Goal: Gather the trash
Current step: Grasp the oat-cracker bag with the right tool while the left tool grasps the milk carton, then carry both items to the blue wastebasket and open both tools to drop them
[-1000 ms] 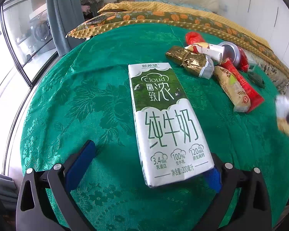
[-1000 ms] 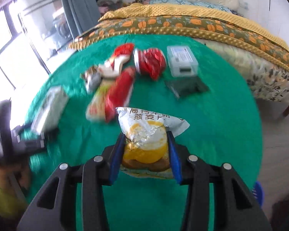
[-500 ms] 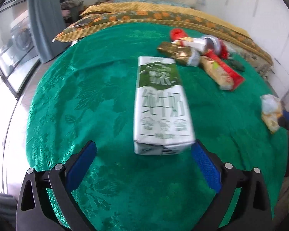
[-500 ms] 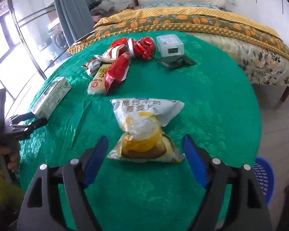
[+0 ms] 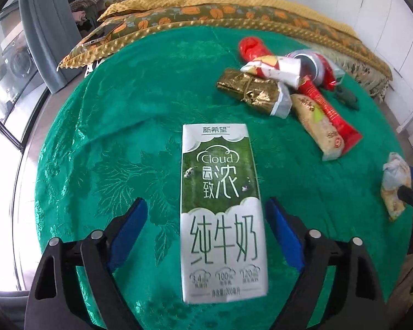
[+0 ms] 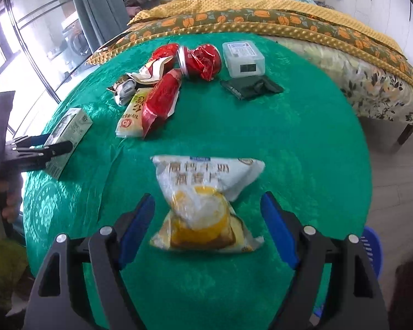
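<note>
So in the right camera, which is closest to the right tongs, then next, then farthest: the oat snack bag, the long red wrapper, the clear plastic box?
1. Oat snack bag, lying between the open right tongs.
2. Long red wrapper, farther up the table, left of centre.
3. Clear plastic box, at the far edge, near the bed.

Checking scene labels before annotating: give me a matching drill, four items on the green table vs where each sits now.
Items:
1. milk carton
2. oat snack bag
3. crushed red can
4. clear plastic box

Places:
A. far side of the table, right of the can, nearest the bed
B. between the open left gripper fingers, untouched
C. in the wrapper pile at the far side
D. between the open right gripper fingers, untouched

Pairs: 1-B, 2-D, 3-C, 4-A
</note>
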`<state>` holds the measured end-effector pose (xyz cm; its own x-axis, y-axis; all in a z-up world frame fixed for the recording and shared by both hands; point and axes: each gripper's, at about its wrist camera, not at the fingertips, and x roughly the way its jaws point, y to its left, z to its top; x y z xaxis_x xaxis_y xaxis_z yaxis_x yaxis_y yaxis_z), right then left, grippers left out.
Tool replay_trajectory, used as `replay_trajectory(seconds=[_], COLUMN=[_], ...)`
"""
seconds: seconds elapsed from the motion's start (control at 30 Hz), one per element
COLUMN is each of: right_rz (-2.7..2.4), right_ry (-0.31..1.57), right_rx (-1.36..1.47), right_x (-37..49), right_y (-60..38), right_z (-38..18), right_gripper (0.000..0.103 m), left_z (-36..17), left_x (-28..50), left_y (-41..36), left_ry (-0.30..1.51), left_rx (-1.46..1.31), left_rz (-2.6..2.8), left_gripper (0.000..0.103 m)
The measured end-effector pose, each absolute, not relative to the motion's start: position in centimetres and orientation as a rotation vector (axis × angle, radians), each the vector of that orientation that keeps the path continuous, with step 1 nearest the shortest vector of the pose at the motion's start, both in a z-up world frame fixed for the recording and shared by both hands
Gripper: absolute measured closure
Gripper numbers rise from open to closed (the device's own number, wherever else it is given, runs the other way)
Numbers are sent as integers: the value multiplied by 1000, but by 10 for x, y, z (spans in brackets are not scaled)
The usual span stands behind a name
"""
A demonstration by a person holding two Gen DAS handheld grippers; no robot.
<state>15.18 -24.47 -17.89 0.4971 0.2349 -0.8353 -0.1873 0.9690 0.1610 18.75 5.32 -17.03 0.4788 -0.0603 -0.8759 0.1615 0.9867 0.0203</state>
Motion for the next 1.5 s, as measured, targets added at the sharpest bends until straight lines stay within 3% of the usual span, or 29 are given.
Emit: replay_trajectory(seconds=[0.13,0.23,0.33,0.83,1.2,1.5], right_rz=[264,266,272,319,111,-125], right_ry=[1048,1034,1020,985,917,956], right_rx=[51,46,60,118,214,282], right_x=[159,155,151,130,100,68], right_y=[-240,-239,-242,-255,-384,-507], right_z=[-182,-177,-173,-171,-148,-174], right_gripper=[58,65,65,65,65,65], left_z=[-173,-172,-172,-133,-103,-129], left_x=[188,185,183,149,116,87], left_y=[51,49,47,11,-148,-298], left_ry=[1070,1050,1044,941,887,940], left_rx=[130,150,163,113,127,196], left_rz=[-135,-142,-161,-283,-611,-807], left_gripper=[32,36,54,55,55,55])
